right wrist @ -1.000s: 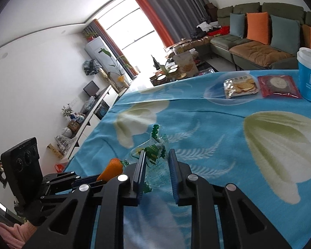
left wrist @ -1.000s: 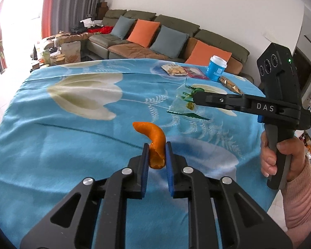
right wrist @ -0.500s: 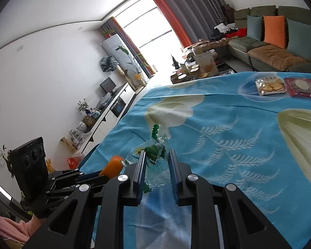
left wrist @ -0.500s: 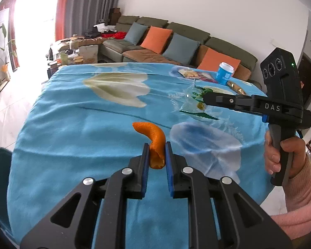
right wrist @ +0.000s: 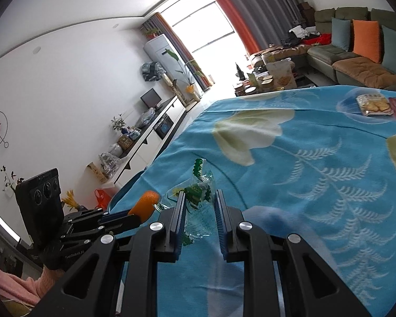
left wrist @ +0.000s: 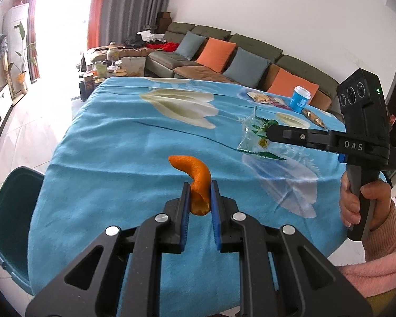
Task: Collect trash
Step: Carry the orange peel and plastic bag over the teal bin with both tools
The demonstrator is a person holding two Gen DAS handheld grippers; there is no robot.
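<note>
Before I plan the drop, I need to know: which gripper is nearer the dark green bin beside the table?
Left. The left gripper, holding orange peel, is near the bin; the right gripper, holding a wrapper, sits farther away.

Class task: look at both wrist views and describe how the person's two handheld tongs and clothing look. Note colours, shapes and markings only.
The left tongs and right tongs are matt black, with triangular cut-out linkages, silver rivets and blue ribbed pads. Seen from the side, the right tool has a pistol-style handle, white letters "DAS", and a boxy three-lens camera block with a green light. The sleeve is pink knit.
</note>
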